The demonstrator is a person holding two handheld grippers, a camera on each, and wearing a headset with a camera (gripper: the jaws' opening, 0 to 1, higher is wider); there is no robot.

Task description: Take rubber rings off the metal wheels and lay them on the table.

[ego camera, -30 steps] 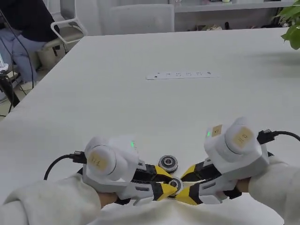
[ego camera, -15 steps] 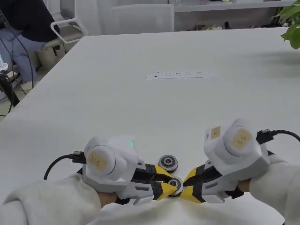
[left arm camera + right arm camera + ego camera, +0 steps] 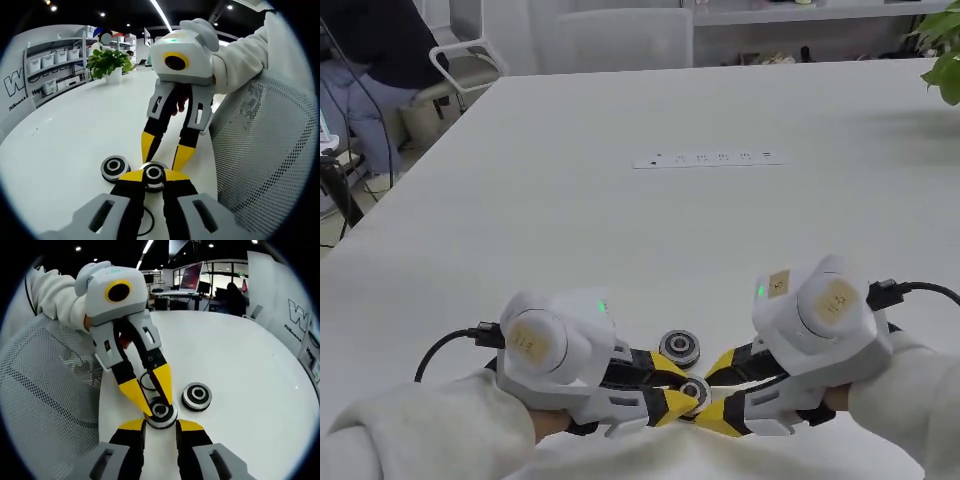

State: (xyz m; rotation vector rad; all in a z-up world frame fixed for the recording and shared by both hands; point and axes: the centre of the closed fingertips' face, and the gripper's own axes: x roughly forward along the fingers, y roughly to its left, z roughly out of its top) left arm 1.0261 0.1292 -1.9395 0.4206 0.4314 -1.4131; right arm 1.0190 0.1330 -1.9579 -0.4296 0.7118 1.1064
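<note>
Flat-lying silver metal wheel with black rubber ring (image 3: 694, 392), at 6 o'clock on the white surface (image 3: 720, 230): left gripper (image 3: 153, 178) clamps it from 9 o'clock, right gripper (image 3: 161, 424) from 3 o'clock, both sets of fingers closed on its rim.

Both forearms, in pale sleeves (image 3: 430, 430), lie low over the surface and angle inward. The left gripper (image 3: 678, 388) and right gripper (image 3: 712, 393) meet tip to tip. Each has its yellow-tipped jaws drawn in against one metal wheel (image 3: 695, 392) from opposite sides.
</note>
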